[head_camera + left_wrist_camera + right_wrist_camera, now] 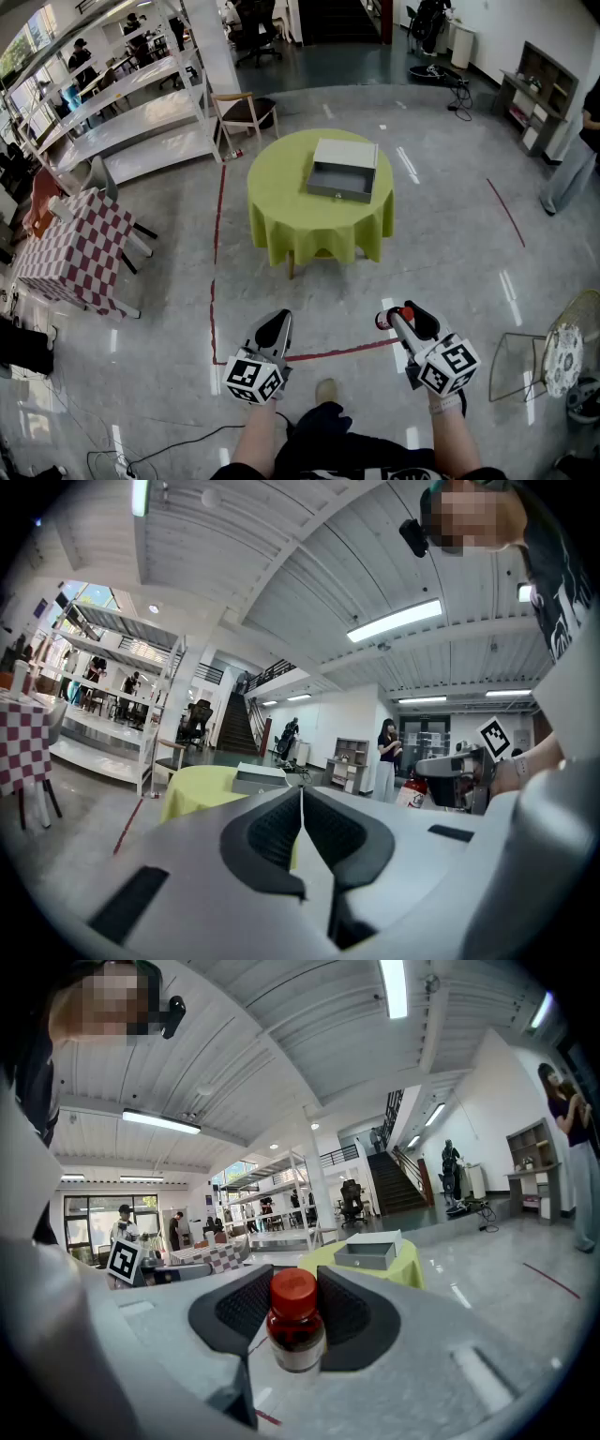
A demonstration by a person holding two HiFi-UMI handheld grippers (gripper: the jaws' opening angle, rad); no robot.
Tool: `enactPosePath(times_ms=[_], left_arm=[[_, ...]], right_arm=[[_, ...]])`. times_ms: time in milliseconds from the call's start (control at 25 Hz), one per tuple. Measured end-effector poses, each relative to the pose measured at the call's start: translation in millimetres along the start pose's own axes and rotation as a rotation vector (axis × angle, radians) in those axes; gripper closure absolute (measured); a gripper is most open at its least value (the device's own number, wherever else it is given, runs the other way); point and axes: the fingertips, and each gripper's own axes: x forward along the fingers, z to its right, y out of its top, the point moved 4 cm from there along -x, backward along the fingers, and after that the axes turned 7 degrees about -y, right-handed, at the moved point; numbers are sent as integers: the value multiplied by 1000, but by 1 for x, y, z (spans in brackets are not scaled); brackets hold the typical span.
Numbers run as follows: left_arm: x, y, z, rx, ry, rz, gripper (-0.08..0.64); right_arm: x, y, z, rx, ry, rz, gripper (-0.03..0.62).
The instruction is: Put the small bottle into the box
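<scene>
grey floor (169,309) in head view: box (344,170) on table (281,211), well ahead of left gripper (277,323) and right gripper (398,317), slightly nearer the right.
left gripper view: pinched together, empty.
right gripper view: clamped on upright bottle (296,1321), box straight ahead, far off.

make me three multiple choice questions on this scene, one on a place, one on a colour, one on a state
1. Where does the open grey box stand?
A. on the round table with the yellow-green cloth
B. on the floor
C. on a shelf rack

2. What colour is the cap of the small dark bottle?
A. blue
B. red
C. white

3. How do the jaws of the left gripper stand?
A. together, nothing between them
B. wide apart
C. closed on the bottle

Answers:
1 A: the head view shows it on the tabletop.
2 B: the red cap shows between the jaws of the right gripper.
3 A: the left gripper view shows the pads meeting.
</scene>
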Motion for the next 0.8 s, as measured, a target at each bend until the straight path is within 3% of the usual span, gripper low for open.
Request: enactPosePath(times_ms=[360,800], left_arm=[[61,14,-57,-3,-37,-8,545],[74,21,-96,-22,-41,9,545]], right_arm=[[73,6,29,23,-27,-1,443],[111,18,28,26,-32,14,444]])
